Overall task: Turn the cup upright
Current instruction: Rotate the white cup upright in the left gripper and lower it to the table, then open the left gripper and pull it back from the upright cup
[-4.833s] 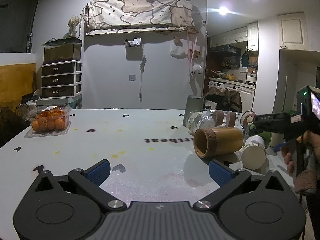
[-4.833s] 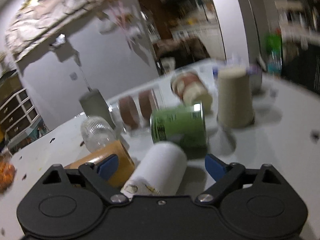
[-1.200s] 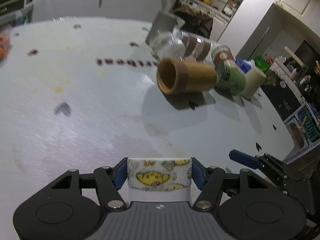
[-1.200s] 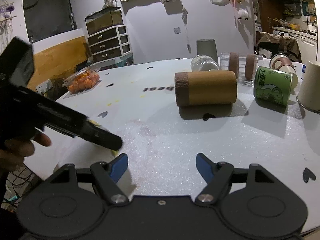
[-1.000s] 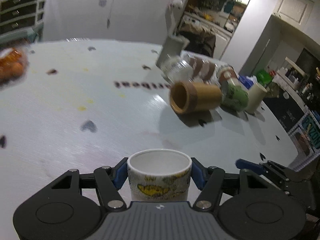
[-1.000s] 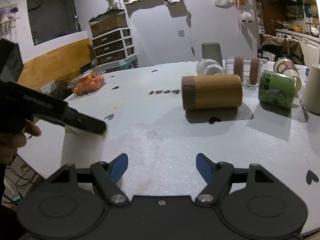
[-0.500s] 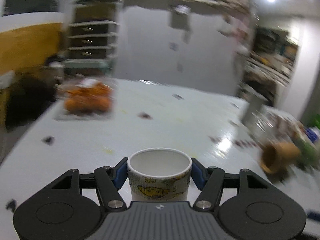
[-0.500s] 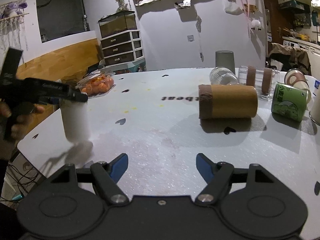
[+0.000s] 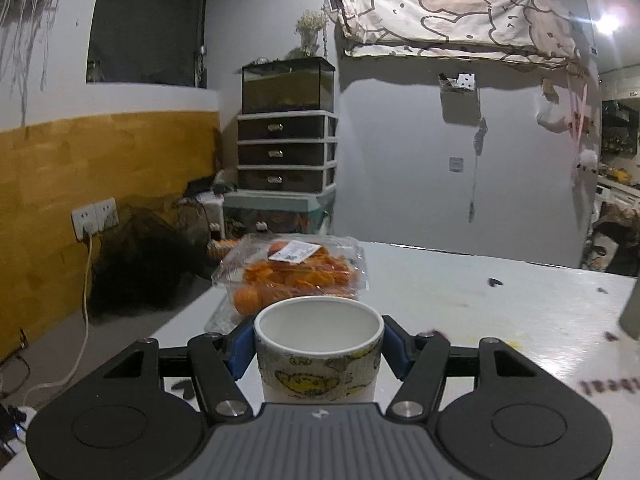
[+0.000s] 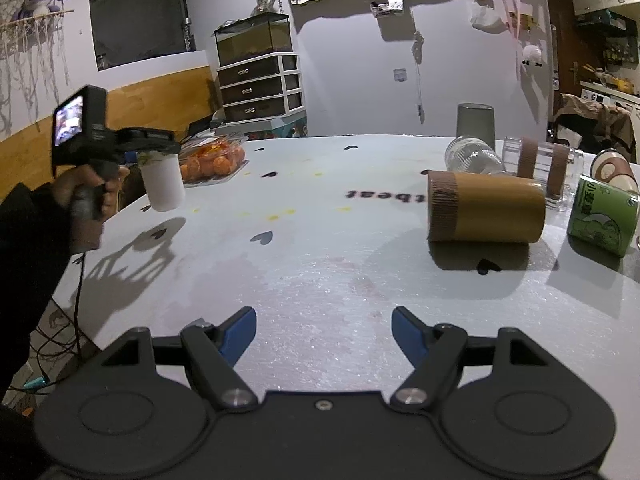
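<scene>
A lived-in home is shown, with a kitchen opening off to the right. A white table (image 10: 320, 272) printed with small hearts is set in a grey-walled room. A tank (image 9: 288, 85) is stacked on plastic drawers (image 9: 286, 152) against the wall, and a cartoon-print cloth (image 9: 456, 26) is hung above. A box of oranges (image 9: 292, 270) is laid on the table. Kitchen shelves (image 10: 612, 40) crowded with bottles are seen at the far right.

Cup (image 9: 318, 344) now upright, lifted leftward
</scene>
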A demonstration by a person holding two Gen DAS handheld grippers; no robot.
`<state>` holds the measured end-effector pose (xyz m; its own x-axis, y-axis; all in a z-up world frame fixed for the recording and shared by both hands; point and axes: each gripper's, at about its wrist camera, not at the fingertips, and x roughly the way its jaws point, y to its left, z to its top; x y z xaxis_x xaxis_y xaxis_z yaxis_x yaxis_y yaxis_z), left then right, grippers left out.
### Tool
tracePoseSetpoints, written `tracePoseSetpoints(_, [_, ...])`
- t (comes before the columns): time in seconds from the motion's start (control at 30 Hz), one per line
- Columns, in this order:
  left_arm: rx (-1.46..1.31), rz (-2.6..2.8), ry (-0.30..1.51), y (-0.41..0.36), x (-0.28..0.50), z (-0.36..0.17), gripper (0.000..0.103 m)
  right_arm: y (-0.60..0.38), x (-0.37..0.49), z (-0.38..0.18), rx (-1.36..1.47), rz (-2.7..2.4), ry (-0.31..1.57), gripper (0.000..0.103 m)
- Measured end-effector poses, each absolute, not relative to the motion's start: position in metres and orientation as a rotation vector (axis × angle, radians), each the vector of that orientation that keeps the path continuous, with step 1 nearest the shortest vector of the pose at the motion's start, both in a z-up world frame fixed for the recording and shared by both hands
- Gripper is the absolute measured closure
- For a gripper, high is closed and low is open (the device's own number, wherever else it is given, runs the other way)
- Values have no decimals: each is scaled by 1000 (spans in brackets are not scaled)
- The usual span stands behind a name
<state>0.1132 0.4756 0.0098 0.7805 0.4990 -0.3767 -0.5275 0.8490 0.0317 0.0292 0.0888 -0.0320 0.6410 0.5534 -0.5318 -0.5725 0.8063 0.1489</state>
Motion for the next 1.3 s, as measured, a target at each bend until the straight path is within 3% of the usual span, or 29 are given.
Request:
tracePoseSetpoints(0.53, [-142,577,354,499,120,-8,37,86,29,-30,-15,625,593,28])
tracePoseSetpoints(0.63, [-158,569,381,499,118,-10,32,85,30,-30,-4,624,593,28])
tracePoseSetpoints(0.8, [-146,569,412,497,114,-11,7,85,33,-31,6,629,591,28])
tracePoseSetpoints(1.0, [-165,541,408,485,89,2,0,90,34,-25,10,641,532,25])
tracePoseSetpoints(1.3, [-135,540,378,444,21,28,0,102,39,-8,2,662,423,13])
